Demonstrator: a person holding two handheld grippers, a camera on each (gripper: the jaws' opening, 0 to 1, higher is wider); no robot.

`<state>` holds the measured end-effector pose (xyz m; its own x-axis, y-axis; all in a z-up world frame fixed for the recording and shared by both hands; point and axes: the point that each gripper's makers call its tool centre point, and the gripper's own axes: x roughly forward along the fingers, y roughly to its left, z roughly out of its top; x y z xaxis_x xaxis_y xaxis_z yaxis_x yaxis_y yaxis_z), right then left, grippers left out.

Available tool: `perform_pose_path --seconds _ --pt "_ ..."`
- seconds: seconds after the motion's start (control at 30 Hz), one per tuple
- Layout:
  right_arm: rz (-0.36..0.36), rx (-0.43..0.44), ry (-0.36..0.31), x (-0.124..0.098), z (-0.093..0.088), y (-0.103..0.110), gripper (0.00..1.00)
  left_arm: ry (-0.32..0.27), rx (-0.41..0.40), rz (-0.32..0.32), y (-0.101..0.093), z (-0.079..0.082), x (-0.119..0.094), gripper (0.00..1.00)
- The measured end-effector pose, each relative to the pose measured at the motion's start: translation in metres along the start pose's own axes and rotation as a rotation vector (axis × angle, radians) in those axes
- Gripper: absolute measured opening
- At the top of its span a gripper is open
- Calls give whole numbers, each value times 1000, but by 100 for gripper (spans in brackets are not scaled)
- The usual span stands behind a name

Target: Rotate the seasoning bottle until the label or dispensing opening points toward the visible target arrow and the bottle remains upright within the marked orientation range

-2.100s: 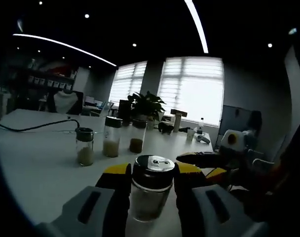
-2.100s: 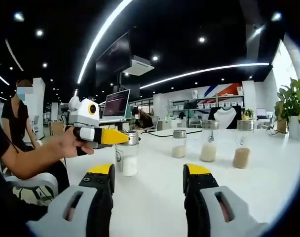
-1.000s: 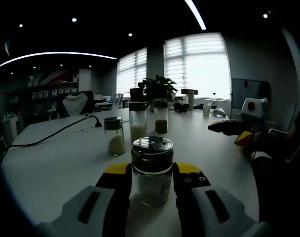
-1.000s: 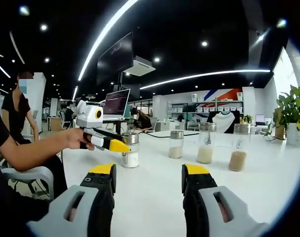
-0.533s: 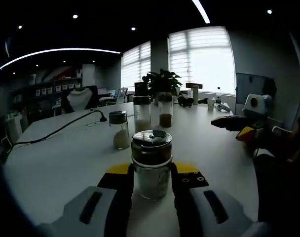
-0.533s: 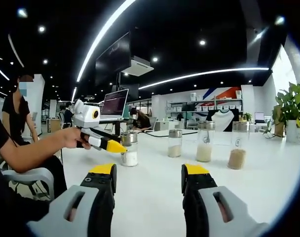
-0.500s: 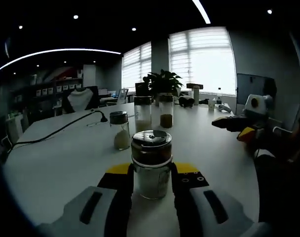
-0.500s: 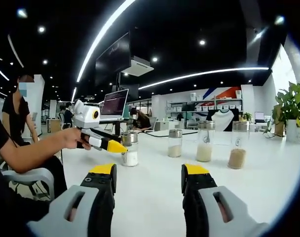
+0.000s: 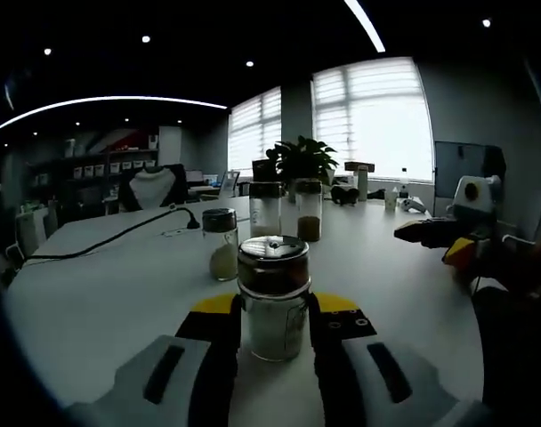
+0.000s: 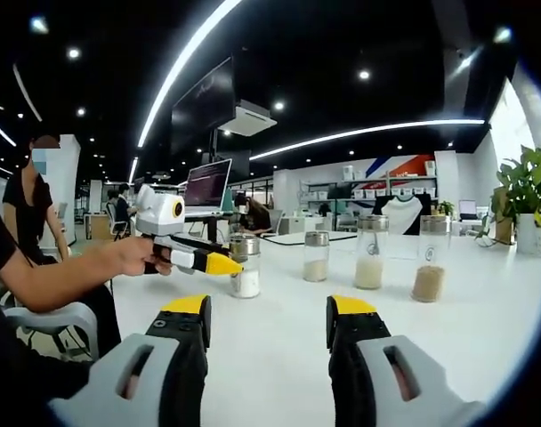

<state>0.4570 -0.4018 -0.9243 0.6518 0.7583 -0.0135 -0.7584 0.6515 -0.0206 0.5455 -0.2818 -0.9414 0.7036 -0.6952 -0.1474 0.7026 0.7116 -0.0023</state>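
Observation:
A glass seasoning bottle (image 9: 272, 298) with a metal cap and pale powder stands upright on the white table (image 9: 101, 302). My left gripper (image 9: 272, 311) is shut on the bottle's body, a yellow-tipped jaw on each side. In the right gripper view the same bottle (image 10: 246, 265) stands at centre left, with the left gripper (image 10: 219, 263) on it, held by a person's hand (image 10: 128, 256). My right gripper (image 10: 267, 313) hangs open over bare table, nothing between its jaws; it also shows at the right of the left gripper view (image 9: 435, 231). I see no arrow mark.
Three more jars stand in a row: a short one (image 9: 221, 243), a tall one with pale contents (image 9: 265, 210) and one with brown contents (image 9: 308, 210). A black cable (image 9: 110, 238) runs over the table's left. A potted plant (image 9: 299, 160) stands behind. A standing person (image 10: 30, 205) is at far left.
The left gripper has turned with the bottle in its hold, so the row of jars has shifted right in its view. In the right gripper view the bottle sits slightly further right.

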Motion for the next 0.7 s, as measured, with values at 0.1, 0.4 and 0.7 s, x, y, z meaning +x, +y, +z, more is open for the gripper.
perform_pose_path --seconds 0.1,0.4,0.7 --pt "0 1 0 0 0 0 51 -13 -2 3 1 0 2 32" --pt "7 13 -3 0 0 0 50 -43 30 -27 -3 3 6 32" --pt "-1 14 -4 -3 1 -3 50 69 117 -40 -6 -14 0 35"
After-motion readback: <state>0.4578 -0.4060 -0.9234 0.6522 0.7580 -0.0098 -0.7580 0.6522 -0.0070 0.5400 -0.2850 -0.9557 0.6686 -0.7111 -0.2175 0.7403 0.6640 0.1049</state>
